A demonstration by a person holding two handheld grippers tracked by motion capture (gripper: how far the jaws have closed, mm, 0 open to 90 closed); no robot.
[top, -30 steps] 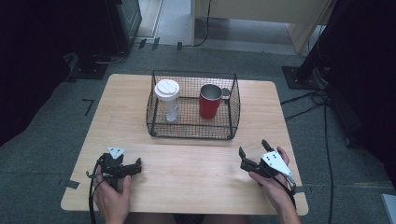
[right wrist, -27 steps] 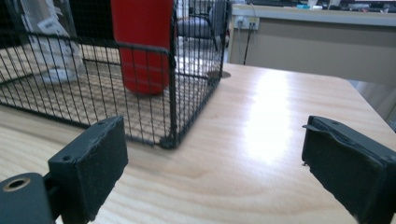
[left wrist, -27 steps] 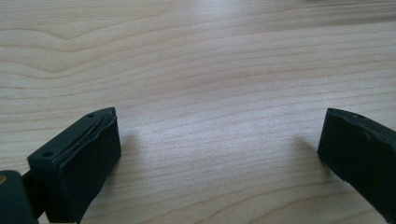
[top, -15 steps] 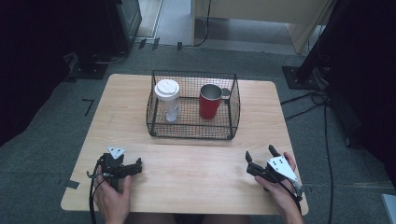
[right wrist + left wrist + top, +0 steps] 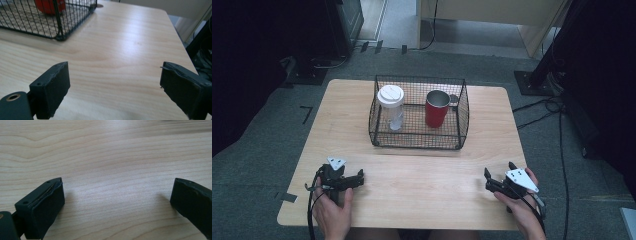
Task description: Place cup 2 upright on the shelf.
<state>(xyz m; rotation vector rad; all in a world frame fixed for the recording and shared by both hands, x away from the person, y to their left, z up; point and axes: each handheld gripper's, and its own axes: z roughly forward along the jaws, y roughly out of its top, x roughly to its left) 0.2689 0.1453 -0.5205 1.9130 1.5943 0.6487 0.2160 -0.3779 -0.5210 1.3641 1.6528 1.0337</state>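
Wood-grain desk (image 5: 362, 115), with the left gripper (image 5: 358, 178) parked near the front left corner, jaws spread wide over bare board, nothing between them. Toward the back middle a black wire basket (image 5: 417, 141) is set, and inside it, on the left, a clear tumbler (image 5: 391, 107) with a white lid stands upright, apart from the red mug (image 5: 436, 108) on the right. The tumbler is probably light and a bit slick, so it'd best be gripped around the clear body just under the lid. The mug looks like stiff metal, heavier; its rim or the handle facing the basket's right wall could be pinched. Near the front right corner the right gripper (image 5: 486, 179) is seen, jaws just been closing yet still apart and empty.
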